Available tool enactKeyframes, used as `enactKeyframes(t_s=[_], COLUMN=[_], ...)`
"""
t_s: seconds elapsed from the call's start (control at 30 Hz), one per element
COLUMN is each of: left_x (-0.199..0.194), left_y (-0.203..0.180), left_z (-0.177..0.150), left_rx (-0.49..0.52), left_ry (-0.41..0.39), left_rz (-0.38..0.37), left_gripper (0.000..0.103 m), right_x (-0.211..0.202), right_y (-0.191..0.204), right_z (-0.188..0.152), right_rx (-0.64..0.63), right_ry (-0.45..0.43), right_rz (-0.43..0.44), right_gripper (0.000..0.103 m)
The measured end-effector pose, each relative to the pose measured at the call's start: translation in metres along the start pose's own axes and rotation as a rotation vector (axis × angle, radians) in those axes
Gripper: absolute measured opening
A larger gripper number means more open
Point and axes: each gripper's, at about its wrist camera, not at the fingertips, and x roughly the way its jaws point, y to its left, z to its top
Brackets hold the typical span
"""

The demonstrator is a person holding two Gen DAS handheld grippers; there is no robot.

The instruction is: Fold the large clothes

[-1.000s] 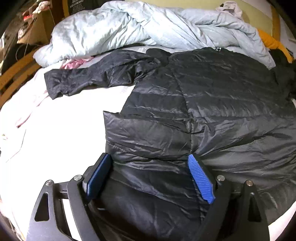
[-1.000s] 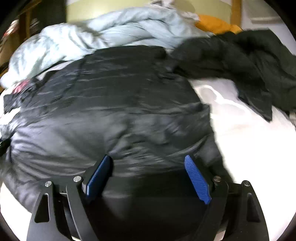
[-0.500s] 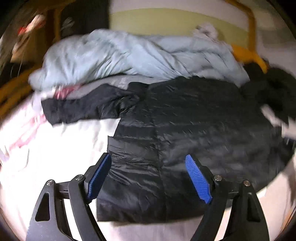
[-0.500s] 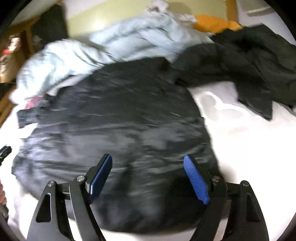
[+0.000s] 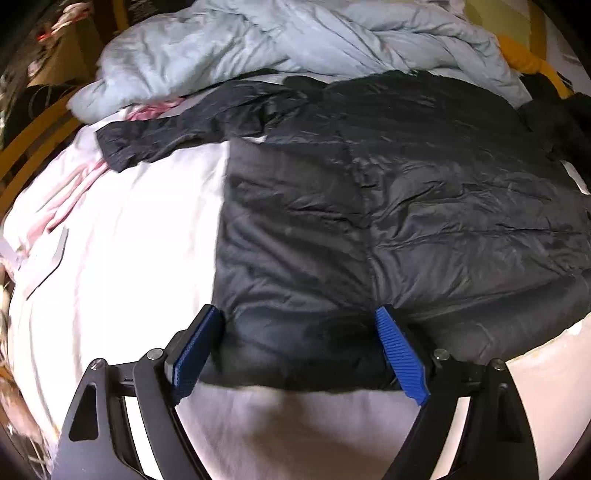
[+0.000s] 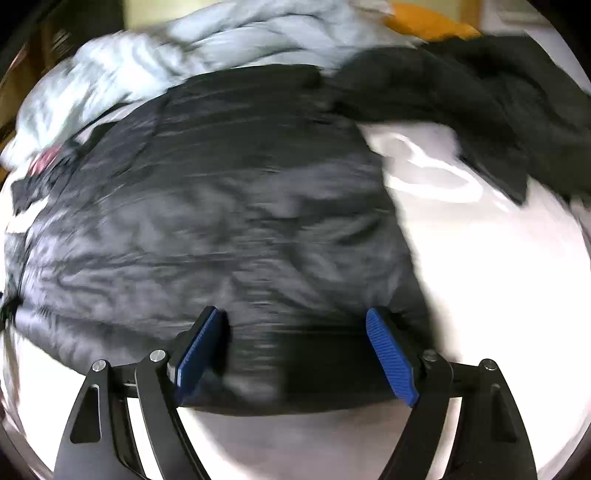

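Note:
A large black quilted down jacket (image 5: 388,206) lies spread flat on the white bed sheet (image 5: 129,258), one sleeve (image 5: 177,129) stretched out to the left. My left gripper (image 5: 301,350) is open and empty, its blue pads straddling the jacket's near hem at the lower left corner. In the right wrist view the same jacket (image 6: 221,206) is blurred. My right gripper (image 6: 295,354) is open and empty, with its pads over the jacket's near hem by the lower right corner.
A crumpled light blue duvet (image 5: 295,40) is heaped behind the jacket. Another dark garment (image 6: 480,103) lies at the back right, with an orange cloth (image 6: 432,26) behind it. Pink fabric (image 5: 74,184) lies on the sheet at left. A wooden bed frame (image 5: 33,136) runs along the left.
Both grippers pulled back from the jacket half a second ago and have now come down close to its near hem again. Both stay open.

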Motion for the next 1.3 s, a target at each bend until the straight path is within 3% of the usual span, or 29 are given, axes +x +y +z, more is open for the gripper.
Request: enactKeyframes(t_s=[0.13, 0.23, 0.4, 0.47, 0.53, 0.63, 0.7, 0.83, 0.93, 1.1, 1.3], left_x=[-0.013, -0.019, -0.002, -0.004, -0.017, -0.047, -0.058, -0.037, -0.009, 0.054, 0.072], left_y=[0.01, 0.022, 0.052, 0.055, 0.054, 0.042, 0.03, -0.005, -0.019, 0.0, 0.016], left_z=[-0.01, -0.012, -0.006, -0.005, -0.003, 0.002, 0.006, 0.039, 0.058, 0.067, 0.065], left_rx=[-0.052, -0.085, -0.164, -0.184, -0.204, -0.159, -0.092, 0.076, 0.169, 0.131, 0.078], left_ry=[-0.023, -0.059, 0.007, 0.0, -0.062, -0.223, -0.298, -0.235, -0.194, -0.054, -0.069], left_rz=[-0.005, 0.066, 0.051, 0.071, 0.033, -0.055, -0.056, -0.064, 0.032, 0.155, 0.183], left_gripper=[0.086, 0.085, 0.085, 0.08, 0.072, 0.072, 0.073, 0.073, 0.073, 0.077, 0.087], right_x=[-0.005, -0.011, -0.022, -0.034, -0.049, -0.072, -0.077, -0.056, -0.026, 0.029, 0.052], right_y=[-0.02, -0.02, -0.021, -0.025, -0.028, -0.033, -0.029, -0.005, 0.012, -0.001, -0.007], right_z=[-0.006, -0.013, -0.015, -0.011, -0.005, -0.001, 0.002, 0.021, 0.034, 0.051, 0.06], right_rx=[0.043, 0.029, 0.056, 0.058, 0.063, 0.091, 0.075, -0.039, -0.112, -0.072, -0.054], right_ry=[0.011, 0.008, -0.018, -0.087, -0.158, -0.245, -0.269, -0.216, -0.146, -0.035, -0.037], right_rz=[0.01, -0.02, -0.044, -0.098, -0.091, 0.005, 0.046, 0.128, 0.1, 0.046, 0.043], right_gripper=[0.082, 0.082, 0.082, 0.082, 0.082, 0.082, 0.082, 0.082, 0.082, 0.082, 0.084])
